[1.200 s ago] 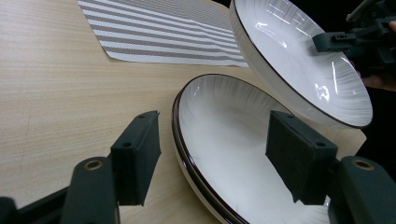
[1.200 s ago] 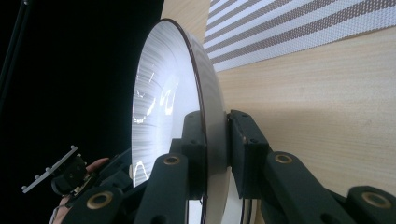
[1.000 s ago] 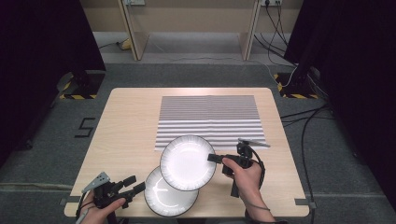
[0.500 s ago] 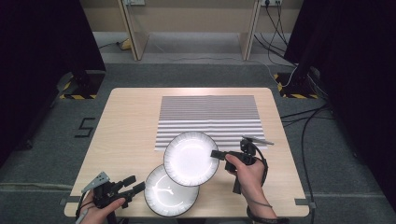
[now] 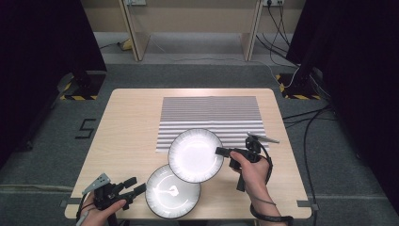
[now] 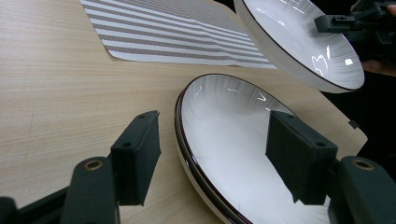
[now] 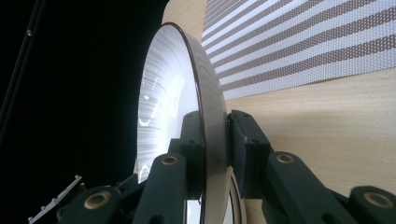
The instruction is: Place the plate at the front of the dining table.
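High view: two white plates on the surface point(image 5: 127, 122), both read against the striped mat point(image 5: 209, 115) as landmark. Upper plate point(image 5: 195, 155) sits at the mat's near edge, overlapping it, its near rim over the far rim of the lower plate point(image 5: 172, 191), which lies nearer the person, off the mat. Right gripper point(image 5: 225, 152) has the upper plate by its right-hand rim; the plate looks lifted and tilted rather than resting, though whether any part touches the mat I cannot tell. Right gripper view confirms the hold: jaws clamped on the rim, one pad on the inner face, the other on the grey outer wall, plate point(image 7: 180, 107) standing nearly edge-on with the mat point(image 7: 303, 42) beyond. Left gripper point(image 5: 134, 186) waits just beside the lower plate, on the side away from the mat. Left gripper view: jaws spread wide, one pad outside the rim point(image 6: 187, 154), the other over the bowl of the plate, neither pressing. Judgement on progress: first plate picked and in transit towards the mat, placing not finished; second plate straddled but not gripped, so its pick and move are both left. Roughly a third through.
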{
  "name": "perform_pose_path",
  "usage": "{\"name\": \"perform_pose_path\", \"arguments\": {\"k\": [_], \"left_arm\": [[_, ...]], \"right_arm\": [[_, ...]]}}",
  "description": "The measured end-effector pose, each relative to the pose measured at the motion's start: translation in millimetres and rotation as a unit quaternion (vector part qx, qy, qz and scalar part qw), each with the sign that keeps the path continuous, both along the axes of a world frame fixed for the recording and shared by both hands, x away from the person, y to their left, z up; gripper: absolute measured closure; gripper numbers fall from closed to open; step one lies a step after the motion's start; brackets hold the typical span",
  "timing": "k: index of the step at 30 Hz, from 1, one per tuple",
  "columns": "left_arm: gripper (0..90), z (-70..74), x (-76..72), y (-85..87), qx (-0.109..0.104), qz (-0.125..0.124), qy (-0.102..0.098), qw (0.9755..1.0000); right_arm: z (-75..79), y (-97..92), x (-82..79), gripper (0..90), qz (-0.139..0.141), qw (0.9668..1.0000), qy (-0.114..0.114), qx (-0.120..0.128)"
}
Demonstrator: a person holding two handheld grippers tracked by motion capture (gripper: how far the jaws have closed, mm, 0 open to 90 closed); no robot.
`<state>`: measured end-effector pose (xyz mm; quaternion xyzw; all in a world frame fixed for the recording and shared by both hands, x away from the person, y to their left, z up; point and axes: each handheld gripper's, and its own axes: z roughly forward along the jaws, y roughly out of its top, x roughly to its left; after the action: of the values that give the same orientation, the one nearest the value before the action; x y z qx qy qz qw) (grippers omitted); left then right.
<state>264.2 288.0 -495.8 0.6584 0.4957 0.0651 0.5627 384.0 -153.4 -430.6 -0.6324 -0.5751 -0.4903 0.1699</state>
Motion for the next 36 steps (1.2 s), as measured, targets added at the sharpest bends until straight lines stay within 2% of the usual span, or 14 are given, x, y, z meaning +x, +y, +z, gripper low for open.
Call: {"name": "perform_pose_path", "arguments": {"k": [36], "left_arm": [[34.6, 0.1, 0.5, 1.9, -0.001, 0.003, 0.0, 1.0]], "right_arm": [[12.9, -11.8, 24.9, 75.8, -0.031, 0.9995, -0.006, 0.001]]}}
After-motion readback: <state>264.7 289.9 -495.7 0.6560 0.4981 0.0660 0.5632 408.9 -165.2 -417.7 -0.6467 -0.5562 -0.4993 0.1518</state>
